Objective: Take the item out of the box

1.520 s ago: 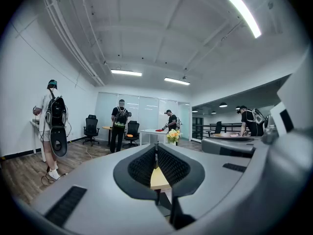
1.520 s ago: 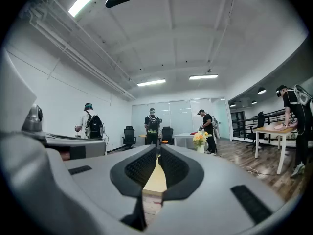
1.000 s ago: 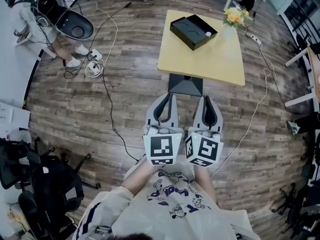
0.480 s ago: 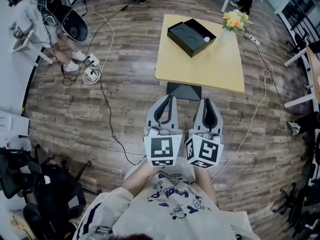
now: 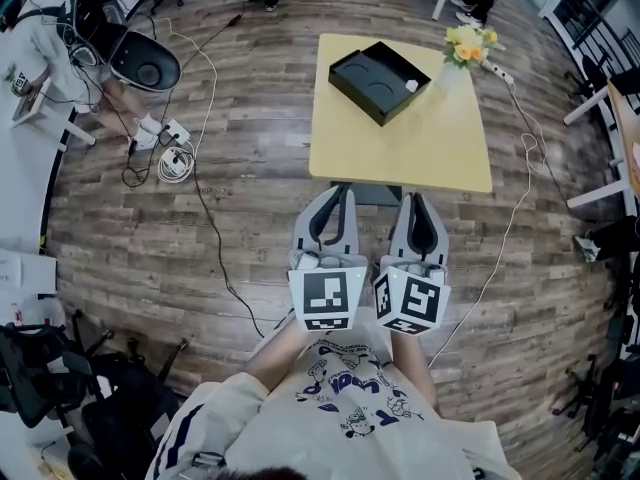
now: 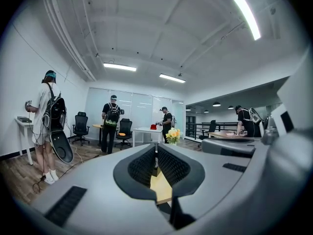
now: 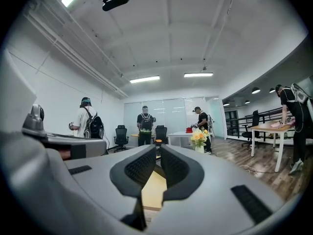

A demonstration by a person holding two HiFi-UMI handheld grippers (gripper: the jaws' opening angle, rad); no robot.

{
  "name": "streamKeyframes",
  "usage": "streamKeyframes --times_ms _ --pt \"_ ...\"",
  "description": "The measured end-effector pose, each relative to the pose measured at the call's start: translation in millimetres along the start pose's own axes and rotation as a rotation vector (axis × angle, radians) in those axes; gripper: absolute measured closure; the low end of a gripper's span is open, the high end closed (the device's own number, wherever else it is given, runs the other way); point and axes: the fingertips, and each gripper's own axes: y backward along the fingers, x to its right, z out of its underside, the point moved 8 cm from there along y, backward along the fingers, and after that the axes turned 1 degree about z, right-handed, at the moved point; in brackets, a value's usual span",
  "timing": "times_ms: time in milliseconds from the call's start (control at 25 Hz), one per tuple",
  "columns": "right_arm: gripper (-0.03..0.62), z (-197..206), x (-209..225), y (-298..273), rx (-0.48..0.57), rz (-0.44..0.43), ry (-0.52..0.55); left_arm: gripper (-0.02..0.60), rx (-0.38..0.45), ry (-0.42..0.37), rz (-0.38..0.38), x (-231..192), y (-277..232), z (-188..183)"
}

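**A:** Item one, left gripper [image 5: 343, 190]: state?

**B:** Clenched, pads together at the tips, nothing between them. Item two, right gripper [image 5: 411, 196]: the same, closed and empty. Both are held side by side at the near edge of the table [image 5: 400, 143], pointing far.

**A:** Item three, the box [image 5: 366, 76]: location?

**B:** Black, open-topped, on the far half of the table, well apart from both grippers. It lies straight ahead, roughly between their two lines. It sits at an angle to the table edges, and its long side appears to run from far left to near right.

**A:** Contents?

**B:** One small white item [image 5: 411, 85], in the box's right corner. It is too small to tell what it is. Flowers [image 5: 466, 40] stand just right of the box.

**A:** Nearer hand?

**B:** By my reading, the right. The item lies almost directly far of the right gripper, while the left would have to cross rightward over the box.
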Motion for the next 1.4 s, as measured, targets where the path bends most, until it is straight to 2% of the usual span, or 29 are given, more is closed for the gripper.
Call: streamKeyframes --times_ms 360,680,1400 --pt "0.548 5 1 -16 -0.03 0.036 -0.008 0.555 -0.031 0.008 0.026 -10 -18 5" --pt "0.547 9 11 -32 -0.052 0.032 -0.014 0.555 -0.056 0.019 0.031 -6 -40 11" --pt "0.548 7 76 -146 -0.062 -0.011 -0.021 0.555 -0.074 0.029 -0.013 6 -164 7"
